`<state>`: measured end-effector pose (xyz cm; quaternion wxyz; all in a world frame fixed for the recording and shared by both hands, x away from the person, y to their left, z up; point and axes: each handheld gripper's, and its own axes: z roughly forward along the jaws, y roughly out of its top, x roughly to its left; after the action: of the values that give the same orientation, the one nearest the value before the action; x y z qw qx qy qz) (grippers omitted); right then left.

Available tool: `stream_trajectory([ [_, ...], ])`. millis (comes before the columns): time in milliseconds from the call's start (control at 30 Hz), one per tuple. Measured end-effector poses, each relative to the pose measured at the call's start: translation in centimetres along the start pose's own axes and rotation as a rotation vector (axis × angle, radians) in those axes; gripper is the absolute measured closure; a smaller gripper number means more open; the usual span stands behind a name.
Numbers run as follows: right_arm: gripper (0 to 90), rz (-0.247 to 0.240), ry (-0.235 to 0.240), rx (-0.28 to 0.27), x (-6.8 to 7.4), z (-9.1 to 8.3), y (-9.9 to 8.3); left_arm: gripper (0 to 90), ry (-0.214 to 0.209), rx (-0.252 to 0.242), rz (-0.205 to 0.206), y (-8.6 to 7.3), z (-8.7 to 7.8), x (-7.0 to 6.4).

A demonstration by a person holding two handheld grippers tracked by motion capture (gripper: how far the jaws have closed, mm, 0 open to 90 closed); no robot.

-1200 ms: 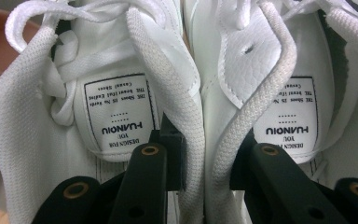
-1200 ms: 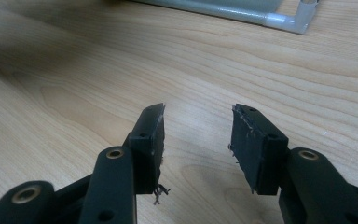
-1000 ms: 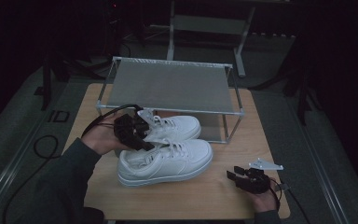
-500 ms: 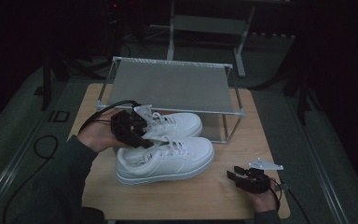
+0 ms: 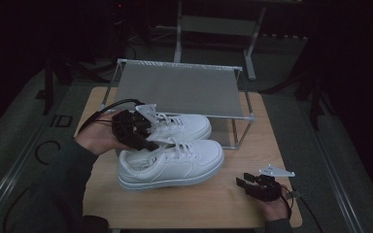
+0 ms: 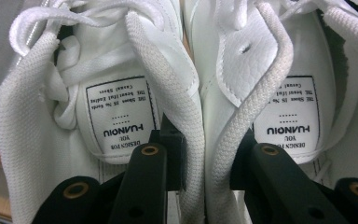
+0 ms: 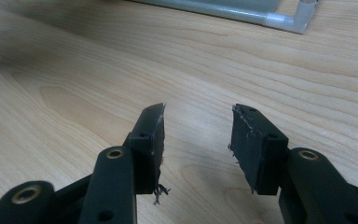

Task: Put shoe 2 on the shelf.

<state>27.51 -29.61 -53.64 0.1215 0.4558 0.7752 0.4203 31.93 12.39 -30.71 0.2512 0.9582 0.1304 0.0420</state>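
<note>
Left gripper view has the left gripper [image 6: 205,154] clamping the touching inner collars of two white leather lace-up sneakers [image 6: 200,107], one jaw inside each padded mesh opening, printed insole labels just ahead. Behind them stands a metal wire-mesh shoe rack [image 5: 179,90]. Right gripper [image 7: 196,135] rests wide, holding nothing, over the smooth wooden table [image 7: 74,60].

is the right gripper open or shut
Open. In the right gripper view the right gripper shows bare light wooden table between its two black fingers, and nothing is held.
</note>
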Motion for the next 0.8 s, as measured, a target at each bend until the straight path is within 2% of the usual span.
stream_trajectory([
  [200,53.4,0.0,0.001,0.002,0.0,0.0,0.0,75.5,0.006,-0.008,0.009,0.3,-0.5,-0.1],
  [433,53.4,0.0,0.0,0.0,0.0,0.0,0.0,75.7,-0.011,-0.039,0.022,0.4,-1.3,-0.5],
  [600,53.4,-0.002,0.002,0.002,0.1,0.0,0.0,75.7,0.011,-0.046,0.015,0.6,-2.0,-0.4],
  [800,53.4,0.0,0.001,0.0,0.0,0.0,0.0,75.7,0.04,-0.058,-0.012,0.6,-2.6,0.2],
])
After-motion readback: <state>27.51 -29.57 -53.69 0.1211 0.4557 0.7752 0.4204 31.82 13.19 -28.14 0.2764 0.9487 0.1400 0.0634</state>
